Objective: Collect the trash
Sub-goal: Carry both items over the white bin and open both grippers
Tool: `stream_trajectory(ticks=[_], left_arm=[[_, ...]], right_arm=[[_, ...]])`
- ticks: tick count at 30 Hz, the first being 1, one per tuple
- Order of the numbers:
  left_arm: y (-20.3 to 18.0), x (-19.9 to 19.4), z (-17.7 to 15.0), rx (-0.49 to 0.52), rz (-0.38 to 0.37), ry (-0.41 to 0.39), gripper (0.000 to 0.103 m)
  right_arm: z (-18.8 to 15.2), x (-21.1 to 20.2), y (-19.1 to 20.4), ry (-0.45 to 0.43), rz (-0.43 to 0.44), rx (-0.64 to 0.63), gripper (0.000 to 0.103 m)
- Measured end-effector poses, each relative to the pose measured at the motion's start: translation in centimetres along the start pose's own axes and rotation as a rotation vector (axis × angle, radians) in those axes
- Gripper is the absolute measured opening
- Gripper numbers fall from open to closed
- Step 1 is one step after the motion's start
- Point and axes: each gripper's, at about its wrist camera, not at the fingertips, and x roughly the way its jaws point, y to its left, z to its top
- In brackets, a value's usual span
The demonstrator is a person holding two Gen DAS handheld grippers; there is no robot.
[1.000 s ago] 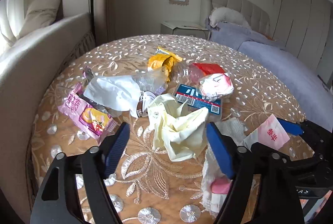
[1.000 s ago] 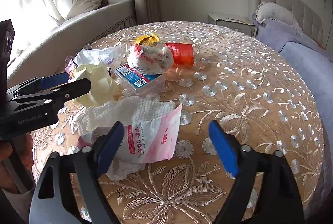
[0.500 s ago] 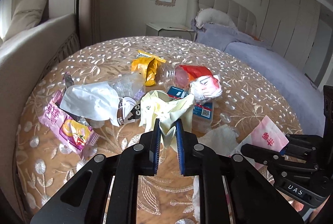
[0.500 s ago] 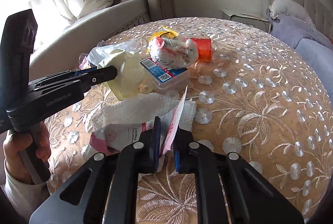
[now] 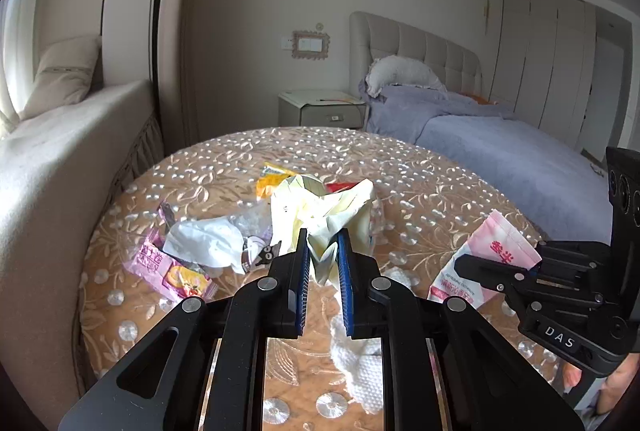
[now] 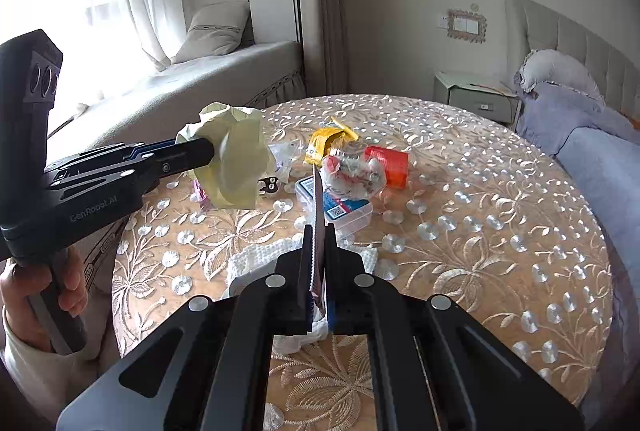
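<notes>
My left gripper [image 5: 323, 249] is shut on a crumpled pale yellow wrapper [image 5: 320, 215] and holds it above the round table [image 5: 440, 207]; it also shows in the right wrist view [image 6: 236, 155]. My right gripper [image 6: 318, 231] is shut on a pink and white packet [image 5: 486, 263], seen edge-on in the right wrist view [image 6: 318, 215] and lifted off the table. A white paper towel [image 5: 360, 363] lies on the table below both grippers.
More trash lies on the table: a pink snack wrapper [image 5: 168, 267], white crumpled plastic [image 5: 204, 243], a yellow wrapper [image 6: 328, 141], a red cup [image 6: 390, 161], a clear box with blue label [image 6: 340, 209]. A window seat [image 5: 60, 159] is left, a bed [image 5: 500, 151] right.
Both grippers have risen from the table with their trash still gripped. The yellow wrapper and the pink packet now hang clear of the tabletop.
</notes>
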Motion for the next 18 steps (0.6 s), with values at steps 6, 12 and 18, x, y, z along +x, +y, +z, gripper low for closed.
stream_trajectory(ticks=[6,12,18], left_arm=[[-3.9,-0.8,0.3,0.054,-0.068,-0.019,0.013],[-9.3,-0.1,0.0,0.099,-0.191,-0.008,0.013],[-16.2,0.8,-0.7,0.183,-0.318,0.009,0.013]], right_arm=[[0.0,-4.2,-1.8,-0.059,-0.11,-0.02,0.005],[-1.4,-8.9,-4.9,-0.088,-0.259,-0.015,0.005],[-3.9,-13.3,-9.4,-0.088,-0.417,0.041,0.005]])
